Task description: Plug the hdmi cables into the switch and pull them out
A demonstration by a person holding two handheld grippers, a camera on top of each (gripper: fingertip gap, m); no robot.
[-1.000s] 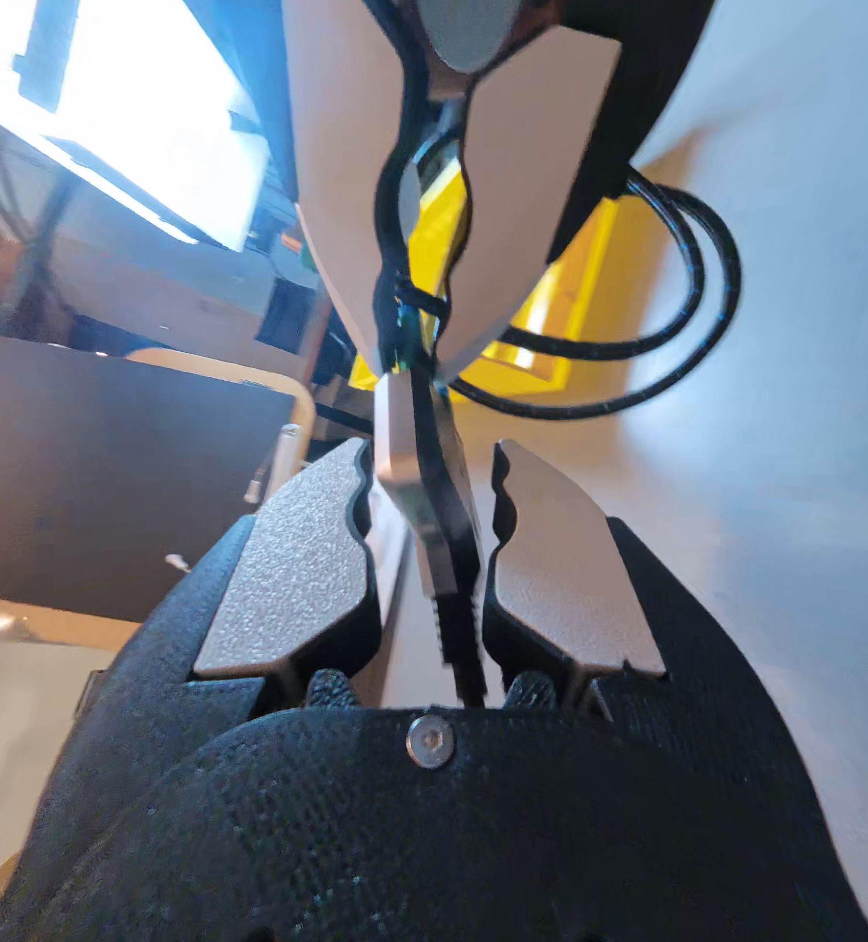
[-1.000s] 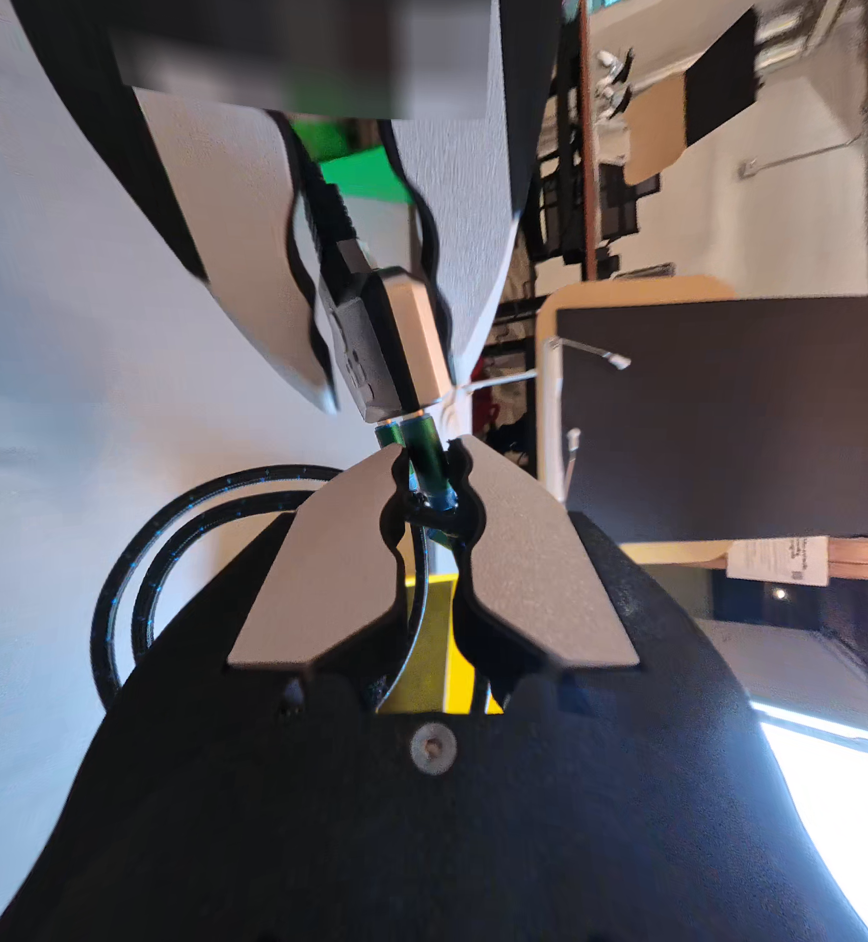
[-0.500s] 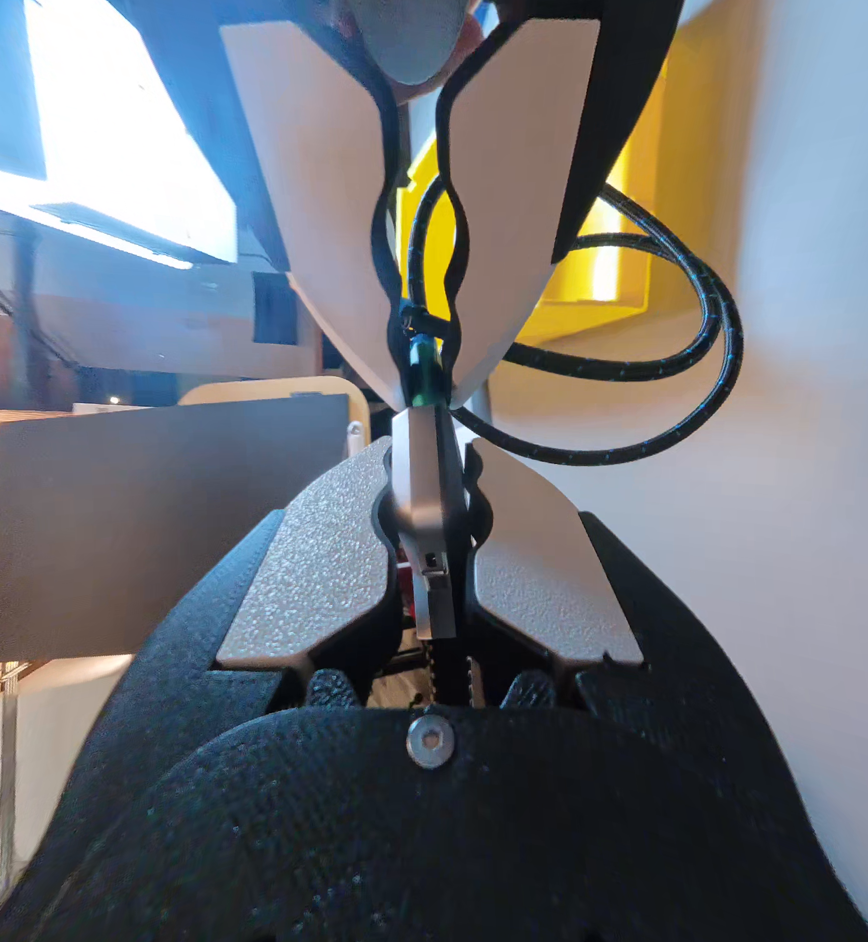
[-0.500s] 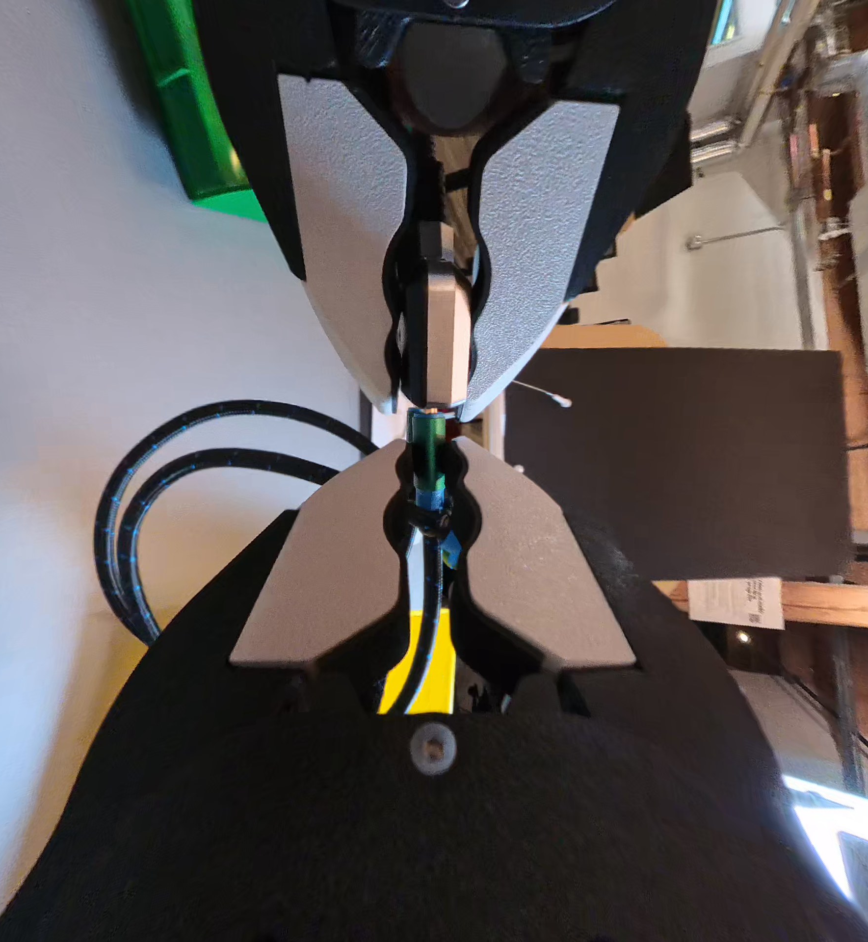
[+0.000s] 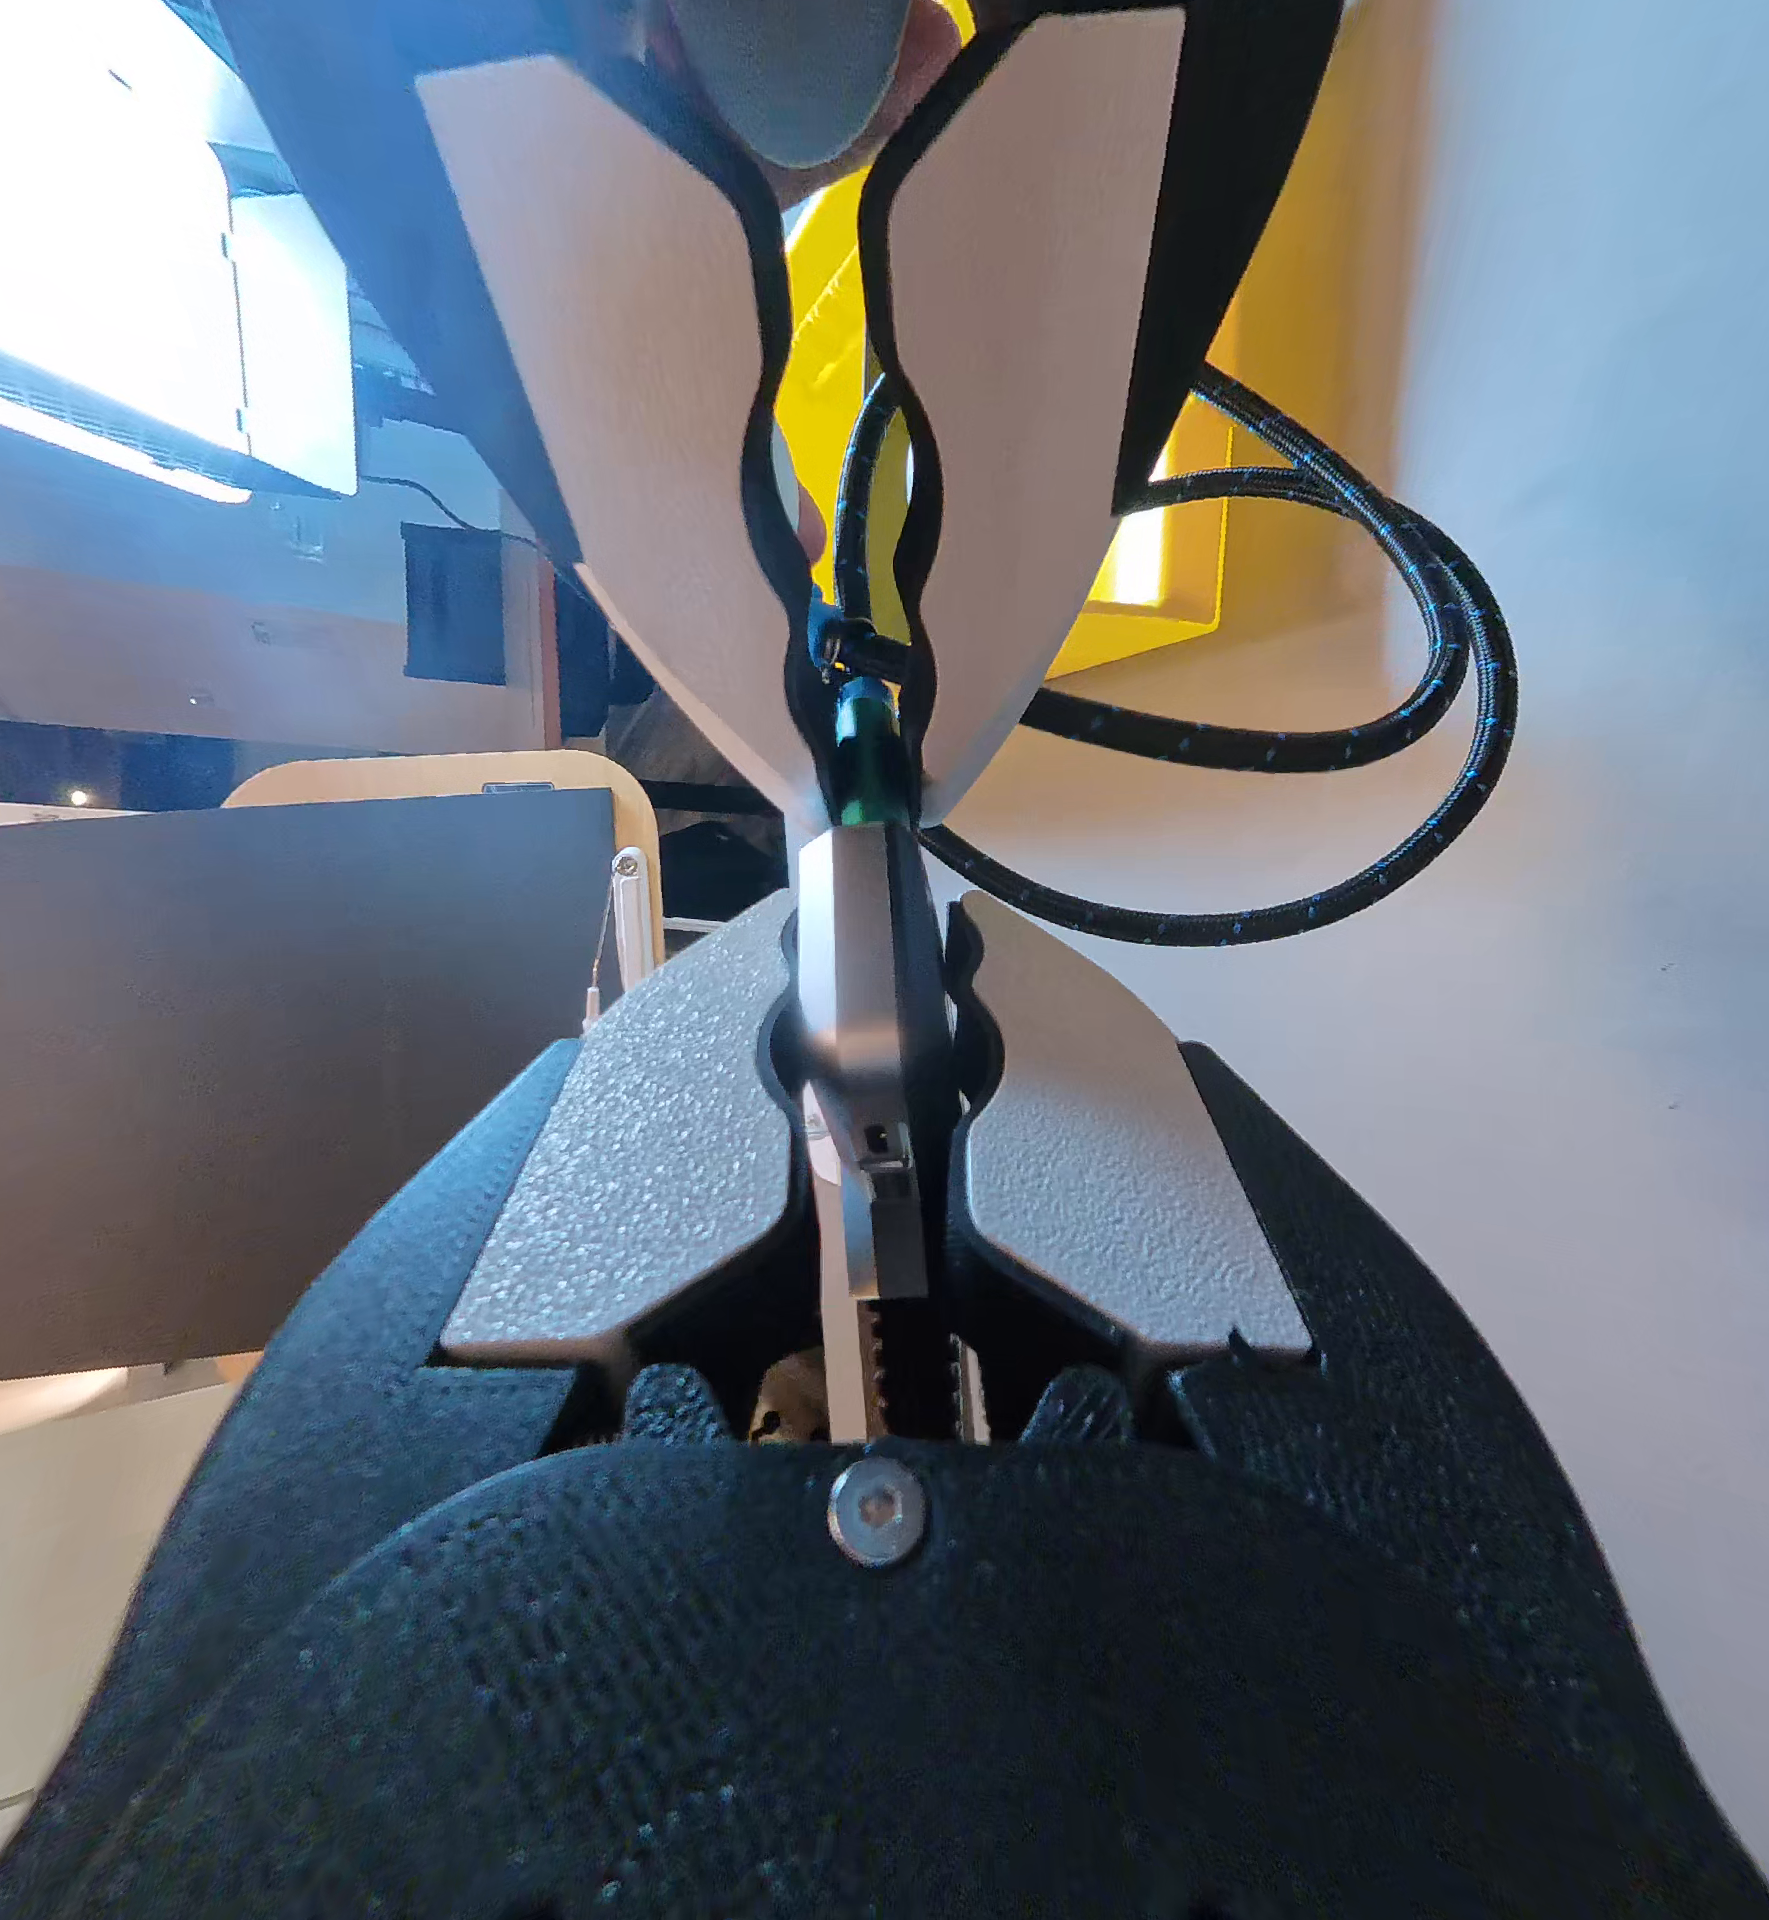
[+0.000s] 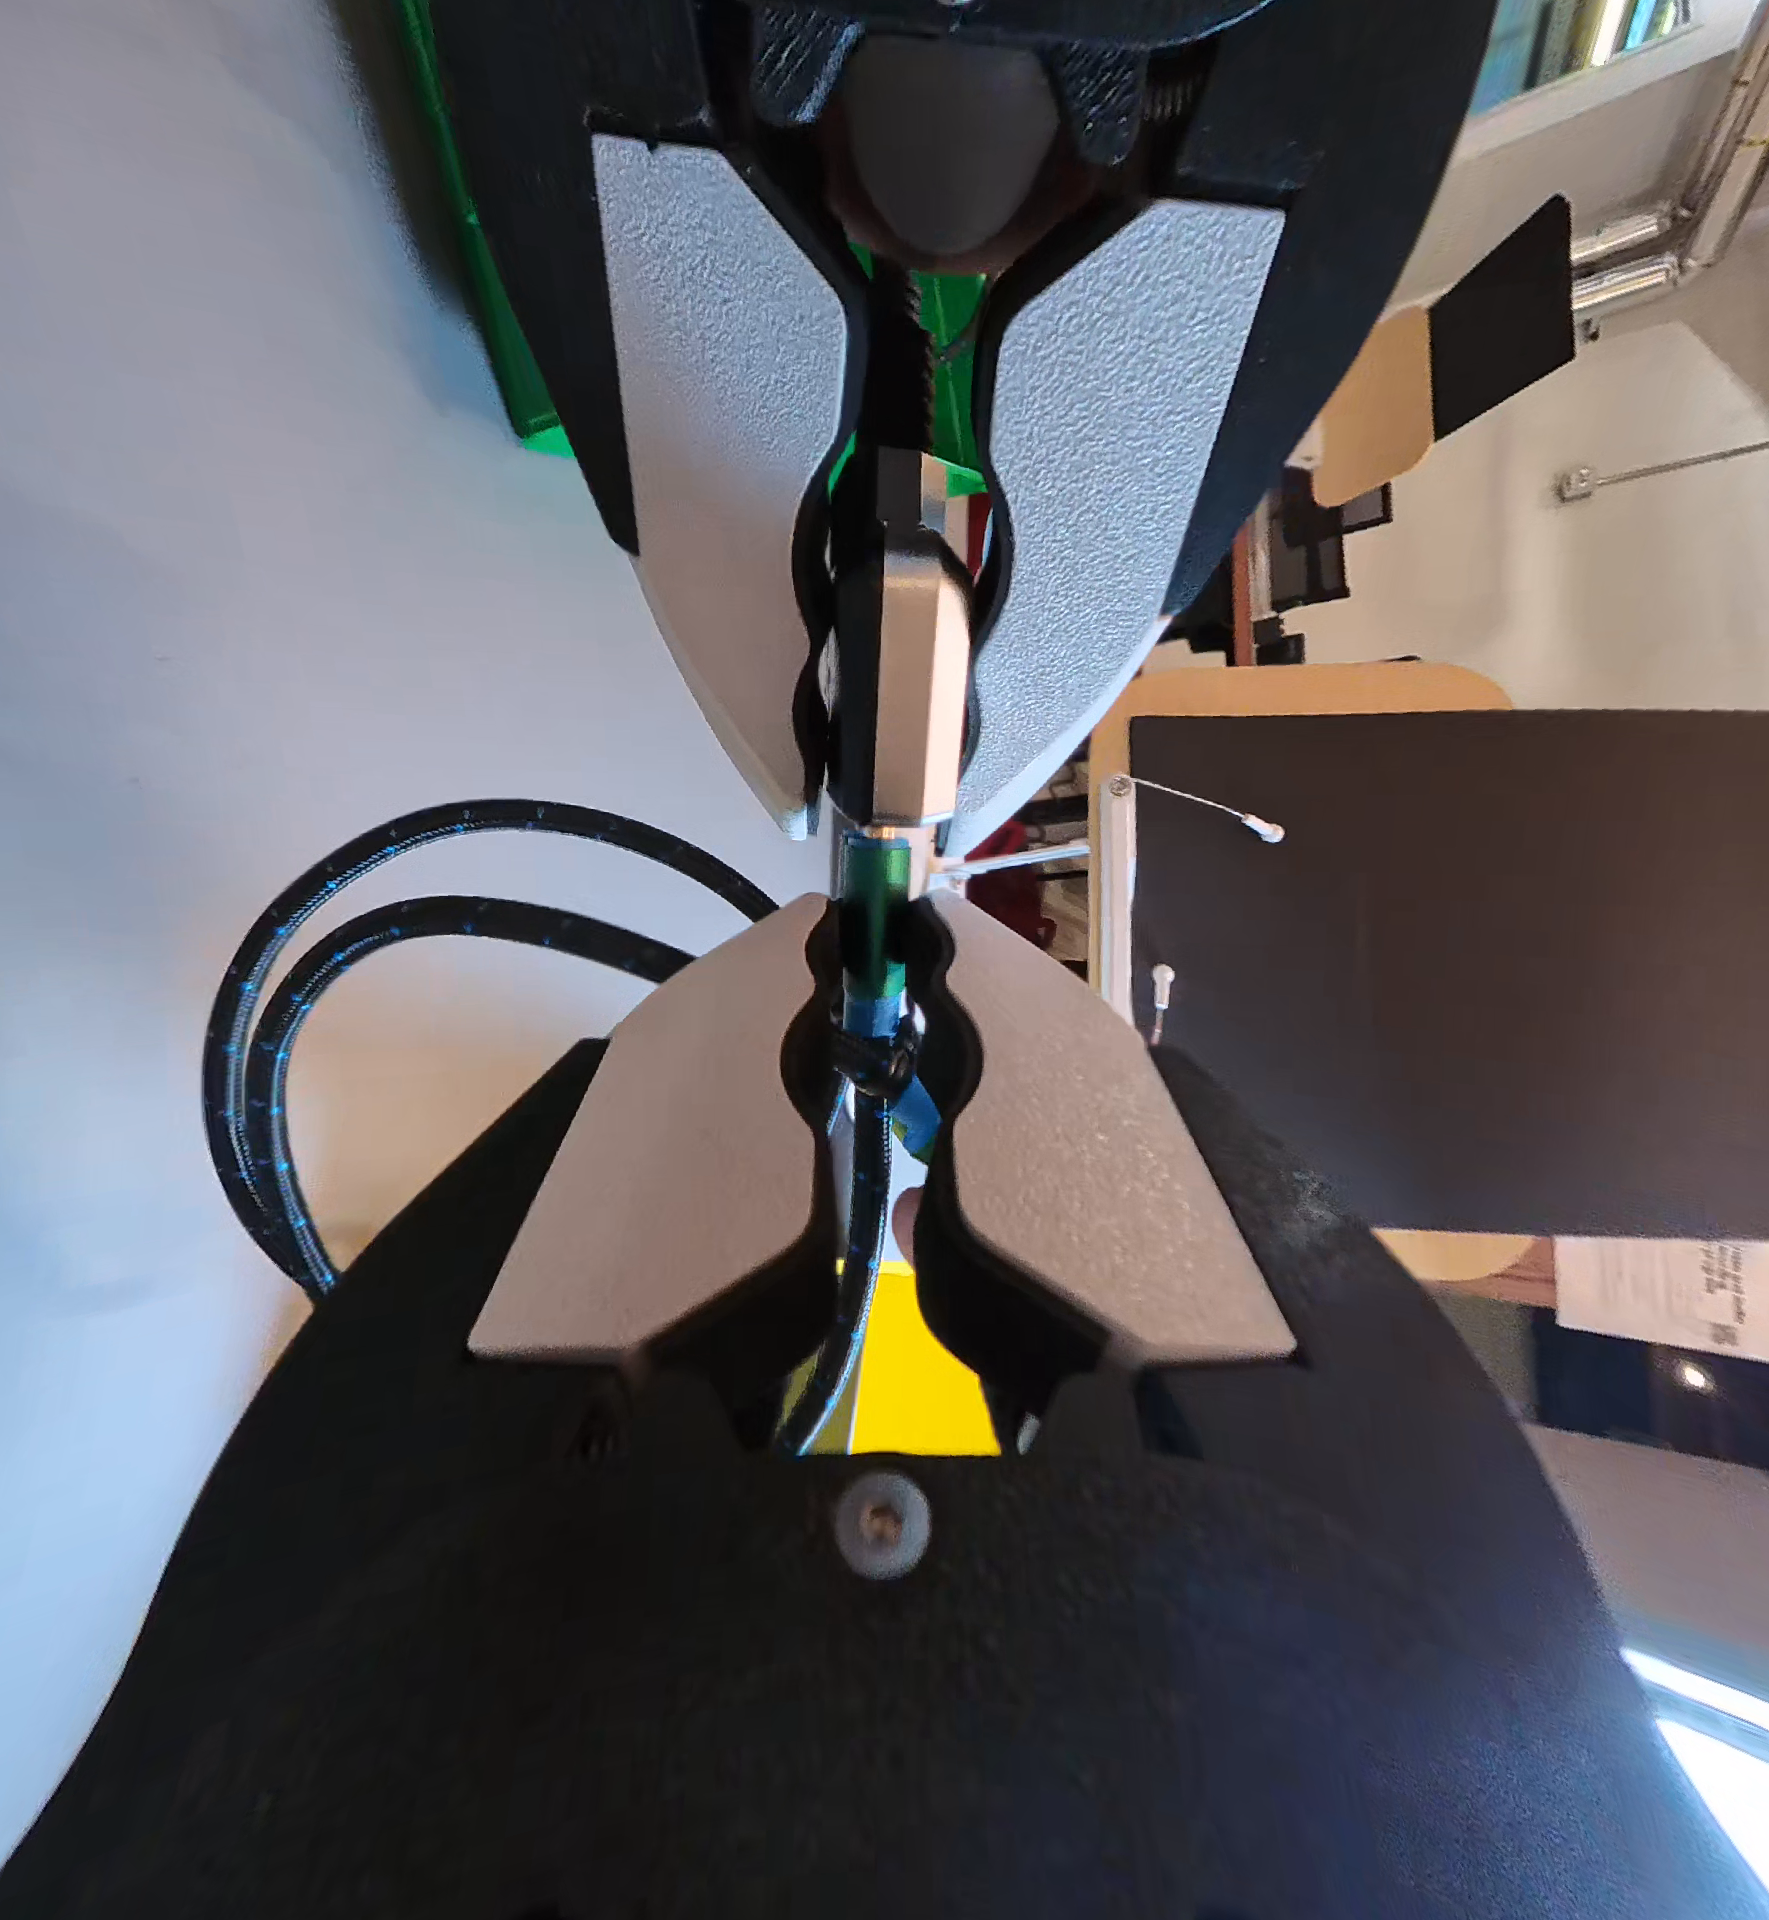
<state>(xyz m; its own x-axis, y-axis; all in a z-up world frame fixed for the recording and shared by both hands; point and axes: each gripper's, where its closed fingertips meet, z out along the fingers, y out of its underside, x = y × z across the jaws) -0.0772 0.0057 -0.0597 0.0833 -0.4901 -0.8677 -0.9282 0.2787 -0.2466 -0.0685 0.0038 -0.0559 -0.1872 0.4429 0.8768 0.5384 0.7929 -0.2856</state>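
Switch (image 5: 859, 997): rigid, light, clamped in left gripper (image 5: 875, 935) jaws. Green plug (image 6: 867, 925), 12 o'clock: stiff, pinched by right gripper (image 6: 872, 914); braided cable (image 6: 267, 997) springy.

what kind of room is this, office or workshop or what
Probably a lab or workshop-style office. A white worktable carries yellow and green bins, dark desk divider panels stand beyond it, and bare pipes run overhead.
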